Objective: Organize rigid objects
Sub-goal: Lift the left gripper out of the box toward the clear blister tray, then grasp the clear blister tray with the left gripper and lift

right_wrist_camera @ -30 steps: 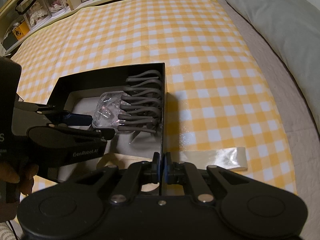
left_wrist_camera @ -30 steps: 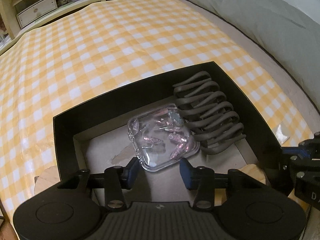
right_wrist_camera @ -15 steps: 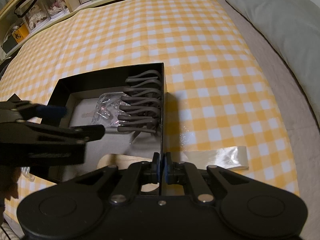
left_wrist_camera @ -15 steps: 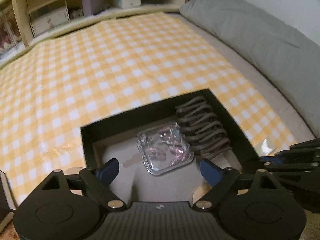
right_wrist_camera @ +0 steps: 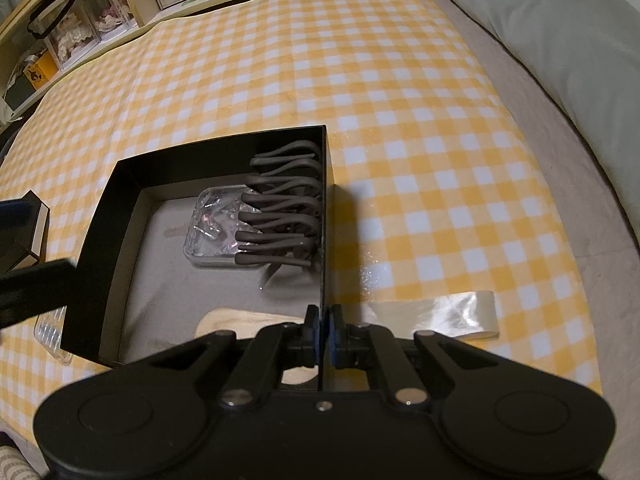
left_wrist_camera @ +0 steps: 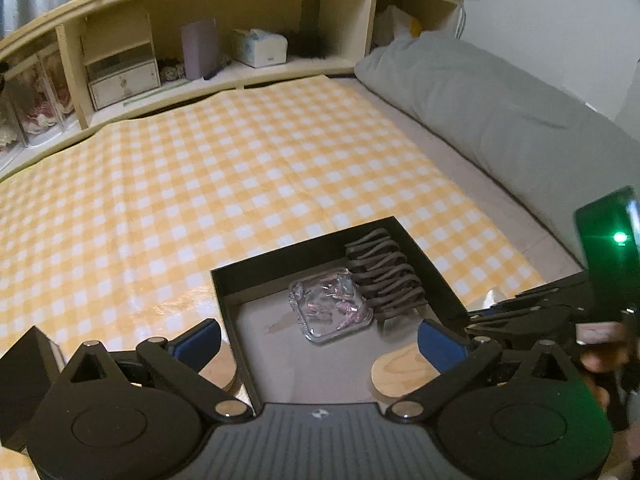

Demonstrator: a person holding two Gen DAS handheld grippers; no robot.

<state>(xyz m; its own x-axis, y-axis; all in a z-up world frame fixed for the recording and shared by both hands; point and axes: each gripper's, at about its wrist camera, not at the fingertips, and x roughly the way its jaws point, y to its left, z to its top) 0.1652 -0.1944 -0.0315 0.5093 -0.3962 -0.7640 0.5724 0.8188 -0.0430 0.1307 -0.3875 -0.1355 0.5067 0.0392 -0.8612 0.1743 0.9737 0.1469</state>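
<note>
A black open box [left_wrist_camera: 256, 270] [right_wrist_camera: 120, 184] lies on the yellow checked cloth. Inside lie a clear plastic case of pink clips [left_wrist_camera: 330, 306] [right_wrist_camera: 218, 226], a stack of dark grey hangers [left_wrist_camera: 386, 276] [right_wrist_camera: 288, 208] against the right wall, and a light wooden piece [left_wrist_camera: 394, 374] [right_wrist_camera: 236, 320] near the front. My left gripper [left_wrist_camera: 318, 340] is open and empty, held above the box's near end. My right gripper [right_wrist_camera: 324, 338] is shut on the box's right wall [right_wrist_camera: 326, 240] at its near end.
A small black box [left_wrist_camera: 24, 364] [right_wrist_camera: 28, 228] sits left of the open box. A strip of clear tape [right_wrist_camera: 440, 314] lies on the cloth to the right. A grey pillow [left_wrist_camera: 500, 116] lies along the right. Wooden shelves [left_wrist_camera: 200, 52] run behind.
My left gripper has let go of the clear case, opened wide and drawn back and up from the box. The case stays beside the hangers. My right gripper has kept its hold on the box wall.
</note>
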